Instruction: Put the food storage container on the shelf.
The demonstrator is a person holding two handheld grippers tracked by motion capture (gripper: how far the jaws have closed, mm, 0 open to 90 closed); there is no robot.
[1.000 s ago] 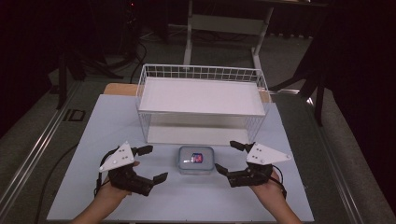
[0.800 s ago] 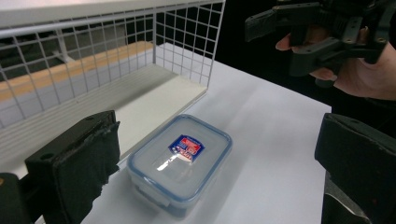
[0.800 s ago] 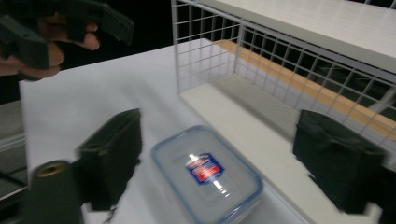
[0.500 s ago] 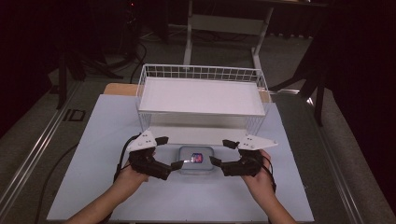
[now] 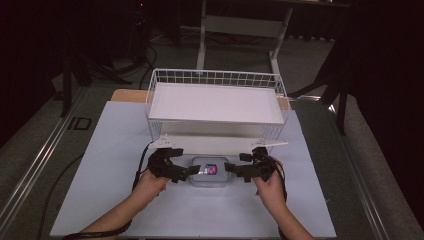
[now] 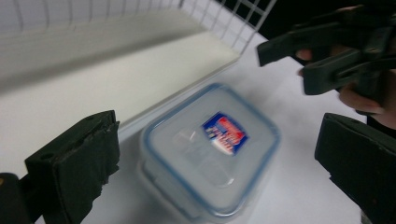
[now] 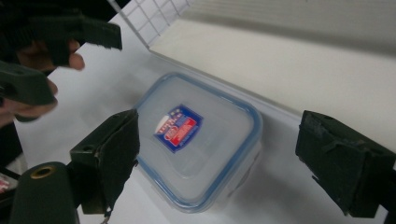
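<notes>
White sheeting covers the table (image 5: 100, 165), where your left gripper (image 5: 192, 171) and right gripper (image 5: 231, 168), jaws wide and holding nothing, flank the lidded container (image 5: 209, 171) lying just before the wire basket (image 5: 215, 80), positioned to grasp it from opposite sides.

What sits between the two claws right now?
In the high view, the clear square plastic container with a blue-rimmed lid lies on the white table between the left claw and right claw; both stand open.

The right gripper (image 7: 217, 158) spreads its jaws wide over a blue-rimmed lidded food container (image 7: 198, 140), apparently without touching it.
</notes>
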